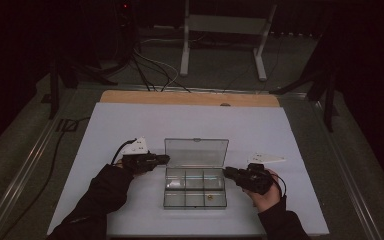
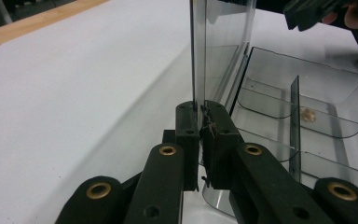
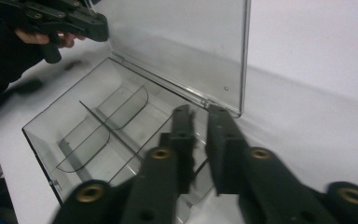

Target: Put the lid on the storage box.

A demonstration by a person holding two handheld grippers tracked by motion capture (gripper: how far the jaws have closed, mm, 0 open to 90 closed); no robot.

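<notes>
A clear plastic compartment box (image 1: 195, 206) sits mid-table with its lid (image 1: 196, 152) standing upright. At the lid's left edge, my left gripper (image 1: 166, 159) is shut on the thin clear panel; in the left gripper view its pads (image 2: 192, 130) pinch the lid (image 2: 223, 42). My right gripper (image 1: 225, 172) is at the box's right side. In the right gripper view the jaws straddle the side wall near the hinge corner, shut on it, with slight blur (image 3: 199, 112). A small brass piece (image 1: 210, 196) lies in a front compartment (image 2: 307, 114).
A white sheet (image 1: 130, 125) covers the table, and a wooden strip (image 1: 190, 97) runs along its far edge. Beyond the table, cables and a white stand (image 1: 225, 45) are on the dark floor. Dark-sleeved forearms enter from the bottom.
</notes>
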